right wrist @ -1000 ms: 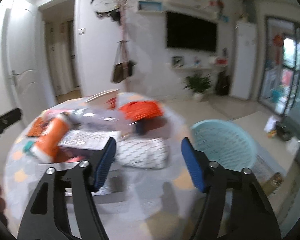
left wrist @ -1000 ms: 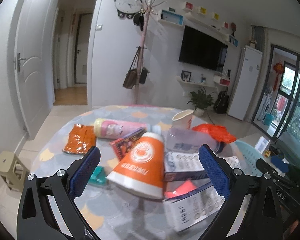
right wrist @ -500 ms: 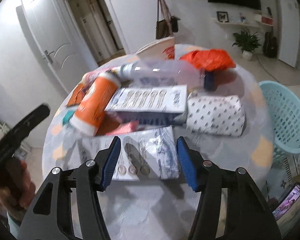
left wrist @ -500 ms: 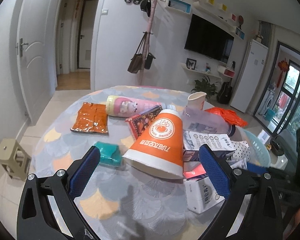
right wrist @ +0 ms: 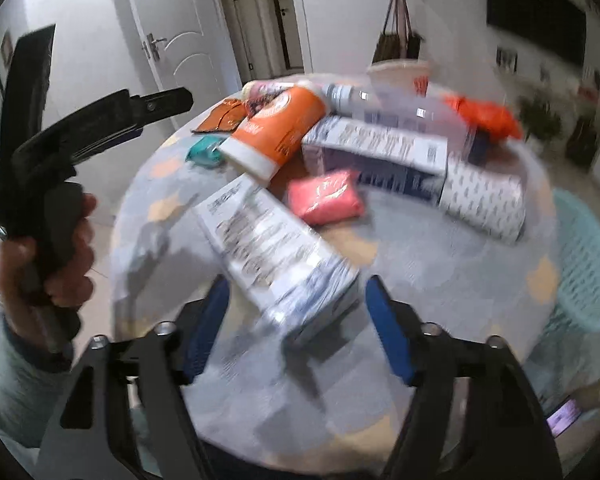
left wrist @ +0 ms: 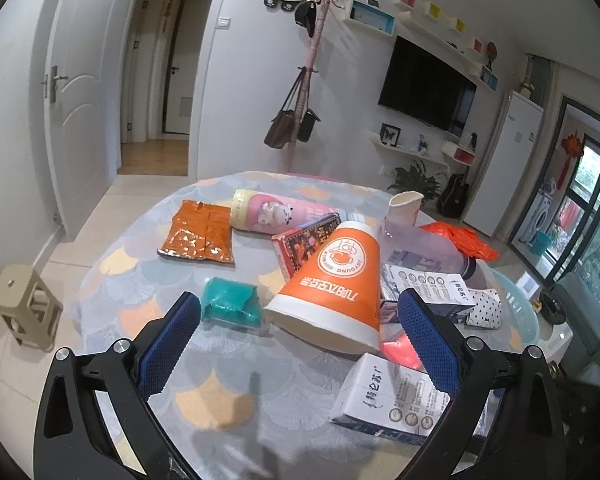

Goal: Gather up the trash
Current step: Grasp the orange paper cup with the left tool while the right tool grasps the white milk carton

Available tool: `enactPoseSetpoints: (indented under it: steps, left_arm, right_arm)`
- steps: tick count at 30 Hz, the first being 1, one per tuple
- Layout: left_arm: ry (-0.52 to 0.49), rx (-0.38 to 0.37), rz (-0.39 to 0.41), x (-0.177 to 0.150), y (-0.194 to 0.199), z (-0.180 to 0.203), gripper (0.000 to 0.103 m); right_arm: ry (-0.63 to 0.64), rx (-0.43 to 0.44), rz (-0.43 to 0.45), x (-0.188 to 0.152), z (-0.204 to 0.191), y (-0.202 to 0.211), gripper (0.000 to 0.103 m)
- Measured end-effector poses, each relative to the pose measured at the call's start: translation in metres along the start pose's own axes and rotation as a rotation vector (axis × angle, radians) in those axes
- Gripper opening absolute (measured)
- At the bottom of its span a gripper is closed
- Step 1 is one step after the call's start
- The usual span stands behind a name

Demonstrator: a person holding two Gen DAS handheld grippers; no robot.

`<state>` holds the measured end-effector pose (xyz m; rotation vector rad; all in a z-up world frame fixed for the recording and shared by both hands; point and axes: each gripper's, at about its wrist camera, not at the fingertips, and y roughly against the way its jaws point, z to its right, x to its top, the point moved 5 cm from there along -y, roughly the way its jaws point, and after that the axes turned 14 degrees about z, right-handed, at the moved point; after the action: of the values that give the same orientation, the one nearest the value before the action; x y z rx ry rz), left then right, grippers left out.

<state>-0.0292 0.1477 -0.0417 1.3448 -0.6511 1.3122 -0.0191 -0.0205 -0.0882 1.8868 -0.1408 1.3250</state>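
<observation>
Right wrist view: the right gripper [right wrist: 296,320] points down at the near edge of the round table [right wrist: 420,264], its jaws opening, with the corner of a white milk carton [right wrist: 276,248] between the blue pads but not pressed by them. From the carton, a pink packet [right wrist: 326,196] lies at one o'clock, an orange paper cup [right wrist: 278,128] on its side at twelve, a long blue-and-white box [right wrist: 380,152] at one to two. The light blue basket [right wrist: 584,260] stands off the table at three o'clock; what shows of it looks empty, though blur hides much.

Left wrist view — the left gripper [left wrist: 296,344] hovers spread wide over the cloth, nothing between its pads; a teal wrapper [left wrist: 230,306] sits just beyond at eleven o'clock, an orange foil pouch [left wrist: 198,236] and a pink bottle [left wrist: 276,212] farther off.

Judging by the pile, the collecting has barely begun — every piece seen is on the table, and the carton looks like the first pick.
</observation>
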Motion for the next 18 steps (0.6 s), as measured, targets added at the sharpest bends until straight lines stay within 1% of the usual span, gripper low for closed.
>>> enactPoseSetpoints:
  steps: [2,4,7,9,10,11,12,13,14,16,18]
  left_arm:
    - [0.008,-0.009,-0.01,0.001,-0.002,-0.002,0.095]
    - [0.016,-0.031,-0.035,0.001,-0.006,-0.004,0.095]
    - [0.009,-0.063,-0.076,-0.001,-0.013,-0.002,0.095]
    - [0.007,-0.112,-0.114,-0.002,-0.023,0.001,0.095]
    - [0.011,-0.126,-0.128,-0.003,-0.027,0.003,0.095]
    - [0.014,-0.141,-0.14,-0.003,-0.031,0.004,0.095]
    - [0.017,-0.156,-0.159,-0.004,-0.037,0.005,0.095]
    - [0.013,-0.161,-0.176,-0.006,-0.042,0.006,0.095]
    - [0.004,-0.165,-0.192,-0.007,-0.048,0.009,0.095]
    - [-0.009,-0.186,-0.216,-0.009,-0.061,0.015,0.094]
    - [-0.013,-0.21,-0.249,-0.013,-0.071,0.02,0.093]
  right_arm:
    - [0.044,0.041,0.001,0.006,-0.003,-0.01,0.071]
    - [0.086,0.091,-0.025,0.007,-0.008,-0.025,0.074]
    - [0.112,0.107,-0.047,0.005,-0.011,-0.042,0.074]
    - [0.109,0.129,-0.058,0.003,-0.011,-0.048,0.073]
    - [0.114,0.136,-0.05,0.003,-0.012,-0.047,0.068]
    - [0.119,0.145,-0.048,0.002,-0.014,-0.045,0.061]
    - [0.128,0.164,-0.052,0.0,-0.016,-0.041,0.058]
    - [0.135,0.167,-0.05,-0.002,-0.017,-0.037,0.053]
    - [0.148,0.161,-0.044,-0.005,-0.018,-0.032,0.051]
    - [0.164,0.134,-0.031,-0.011,-0.016,-0.022,0.05]
    - [0.148,0.101,-0.02,-0.018,-0.009,-0.01,0.05]
